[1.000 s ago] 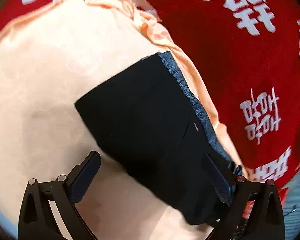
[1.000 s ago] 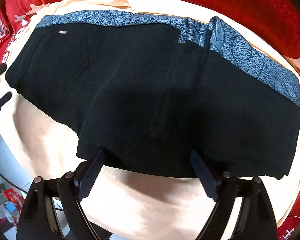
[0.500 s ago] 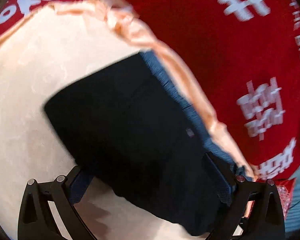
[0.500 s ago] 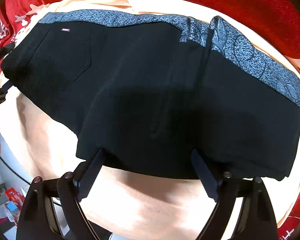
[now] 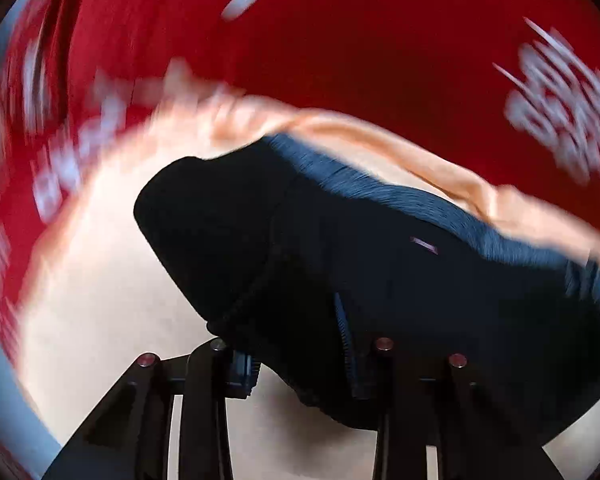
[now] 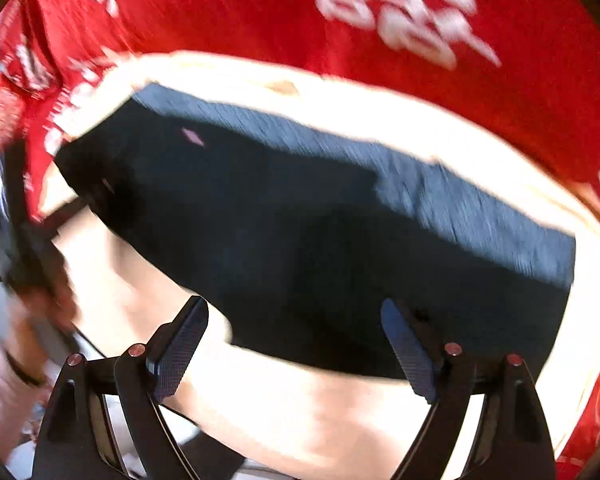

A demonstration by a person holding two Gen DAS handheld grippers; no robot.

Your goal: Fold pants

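L gripper [image 5: 296, 344] jaws closing on pants [image 5: 380, 272] edge; R gripper [image 6: 296, 344] wide.

white print on red cloth [image 6: 540, 92], blurred, unreadable

Supporting surface: a red cloth [image 6: 260, 20] printed with large white characters [image 6: 404, 12], blurred in both views and covering the whole area beneath the work. Directly on it lies a pale peach sheet [image 6: 320, 412], its rumpled far edge [image 5: 380, 132] bordering bare red fabric in the left wrist view. On the peach sheet lie the black pants [image 6: 300, 240], with a grey patterned waistband [image 6: 480, 216] along their far side.
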